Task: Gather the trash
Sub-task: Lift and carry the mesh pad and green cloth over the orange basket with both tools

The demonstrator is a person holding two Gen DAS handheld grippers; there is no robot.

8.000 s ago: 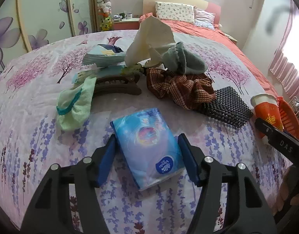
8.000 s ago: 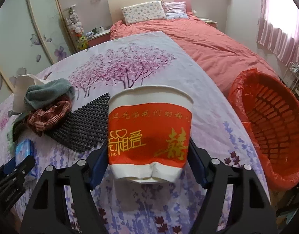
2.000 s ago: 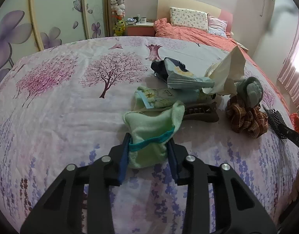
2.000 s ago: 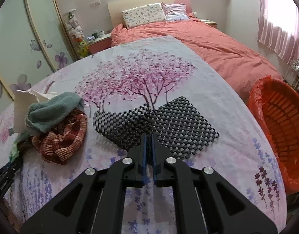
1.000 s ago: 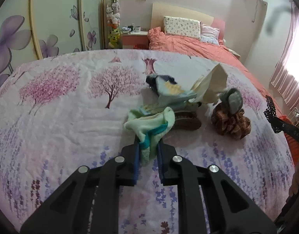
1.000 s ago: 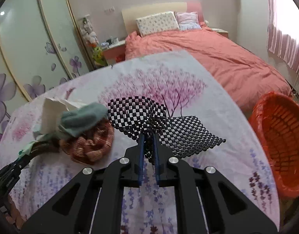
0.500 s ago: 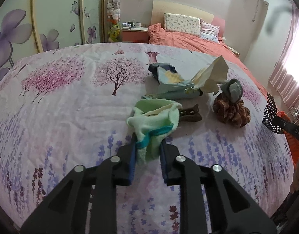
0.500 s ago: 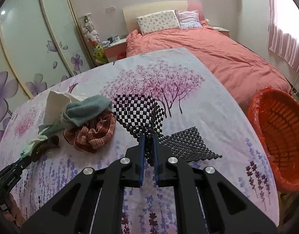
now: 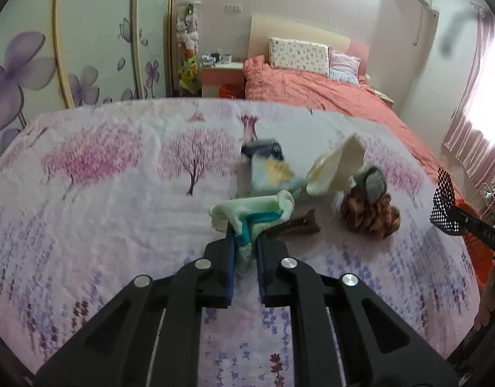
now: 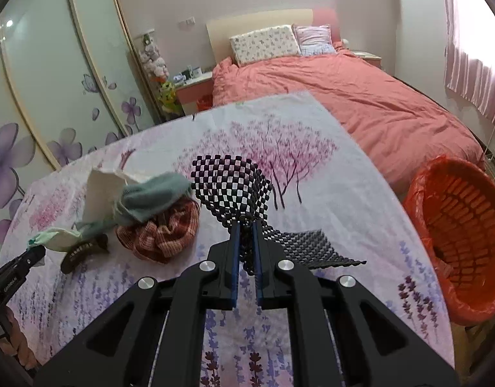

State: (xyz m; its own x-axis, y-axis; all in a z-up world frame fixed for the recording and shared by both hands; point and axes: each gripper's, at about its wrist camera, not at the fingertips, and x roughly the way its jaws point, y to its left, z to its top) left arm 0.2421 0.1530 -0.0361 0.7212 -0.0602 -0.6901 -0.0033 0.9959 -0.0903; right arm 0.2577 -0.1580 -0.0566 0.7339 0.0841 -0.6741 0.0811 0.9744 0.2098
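Left gripper (image 9: 244, 251): jaws just closed tight on green cloth (image 9: 252, 211), lifted off the sheet (image 9: 118, 193). Right gripper (image 10: 244, 242): clamped on black mesh mat (image 10: 232, 190), partly raised, tail on sheet. Orange basket (image 10: 457, 225) right. Lettering on gripper bodies unreadable.

Pink bed (image 10: 360, 103), floral pillows (image 10: 263, 45), perhaps plush toys (image 9: 186, 37)
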